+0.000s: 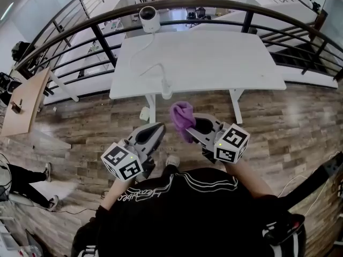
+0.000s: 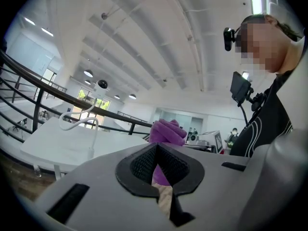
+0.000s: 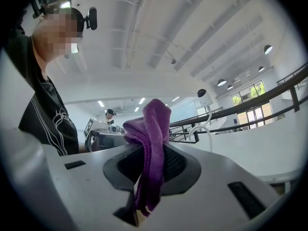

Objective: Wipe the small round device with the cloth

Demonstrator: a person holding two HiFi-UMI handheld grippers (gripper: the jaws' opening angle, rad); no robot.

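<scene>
The small round white device (image 1: 149,19) stands at the far edge of the white table (image 1: 214,63); it also shows far off as a device (image 2: 102,84) in the left gripper view and a device (image 3: 202,96) in the right gripper view. My right gripper (image 1: 191,125) is shut on a purple cloth (image 1: 182,116), held up in front of the table. The cloth (image 3: 150,138) bunches above the right gripper (image 3: 144,179) and hangs down between its jaws. My left gripper (image 1: 156,129) is shut and empty beside it, and the cloth (image 2: 166,131) shows beyond the left gripper (image 2: 157,170).
A white cable (image 1: 153,68) runs from the device across the table to its near edge. A dark curved railing (image 1: 107,15) stands behind the table. A wooden desk (image 1: 24,100) is at the left, with a person's legs (image 1: 24,178) on the wood floor.
</scene>
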